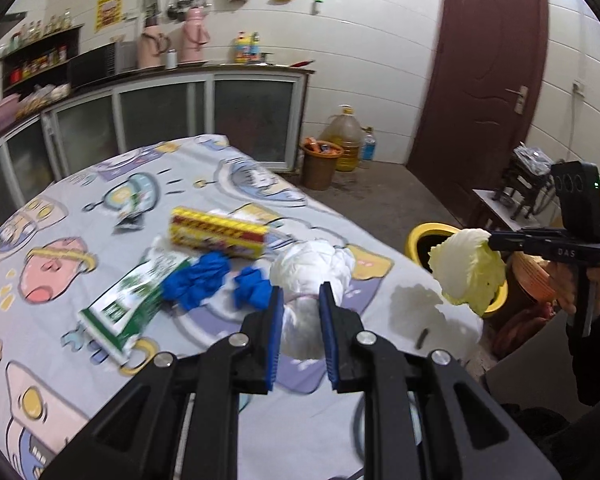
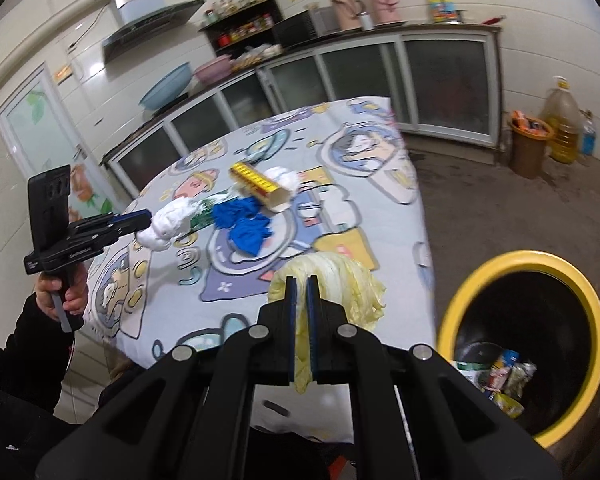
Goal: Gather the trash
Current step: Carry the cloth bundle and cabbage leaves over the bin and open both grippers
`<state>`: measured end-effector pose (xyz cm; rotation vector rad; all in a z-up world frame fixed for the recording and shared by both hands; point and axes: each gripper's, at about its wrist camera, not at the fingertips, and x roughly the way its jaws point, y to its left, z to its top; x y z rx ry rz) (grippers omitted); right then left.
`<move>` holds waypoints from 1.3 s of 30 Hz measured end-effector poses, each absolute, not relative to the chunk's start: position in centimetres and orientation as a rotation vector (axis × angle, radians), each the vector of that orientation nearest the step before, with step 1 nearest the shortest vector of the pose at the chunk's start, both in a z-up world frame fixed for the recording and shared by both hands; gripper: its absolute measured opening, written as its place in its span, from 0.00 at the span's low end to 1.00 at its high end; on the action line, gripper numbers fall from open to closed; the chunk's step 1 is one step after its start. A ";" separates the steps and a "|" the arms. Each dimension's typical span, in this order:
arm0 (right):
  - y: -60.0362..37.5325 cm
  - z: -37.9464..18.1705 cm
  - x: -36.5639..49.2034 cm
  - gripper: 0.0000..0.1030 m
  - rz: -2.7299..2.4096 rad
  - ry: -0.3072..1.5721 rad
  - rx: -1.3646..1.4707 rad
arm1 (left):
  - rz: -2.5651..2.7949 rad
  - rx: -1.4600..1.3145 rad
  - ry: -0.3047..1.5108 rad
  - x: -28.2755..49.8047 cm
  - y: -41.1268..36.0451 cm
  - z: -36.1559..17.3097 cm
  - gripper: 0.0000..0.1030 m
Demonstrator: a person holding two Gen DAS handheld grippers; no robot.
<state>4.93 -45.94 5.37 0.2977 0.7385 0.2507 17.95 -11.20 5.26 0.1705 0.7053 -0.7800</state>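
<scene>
My right gripper (image 2: 301, 278) is shut on a pale yellow cabbage leaf (image 2: 340, 280) and holds it in the air beside the table edge, left of the yellow-rimmed trash bin (image 2: 580, 288); the leaf (image 1: 466, 270) also shows in the left wrist view. My left gripper (image 1: 300, 290) has its jaws around a crumpled white paper wad (image 1: 312, 268), also seen in the right wrist view (image 2: 168, 220). On the table lie blue gloves (image 1: 200, 276), a yellow-red box (image 1: 220, 232) and a green-white wrapper (image 1: 128, 304).
The table has a cartoon-print cloth (image 1: 60, 240). The bin holds several wrappers (image 2: 500, 376). A brown bin (image 1: 320, 164) and an oil jug (image 1: 346, 136) stand by the cabinets. A cardboard box (image 1: 532, 364) sits on the floor at right.
</scene>
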 end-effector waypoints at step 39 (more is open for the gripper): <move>-62.6 -1.4 -1.0 0.06 -0.183 0.776 0.457 | -1.229 0.342 0.817 17.1 -44.9 0.7 0.17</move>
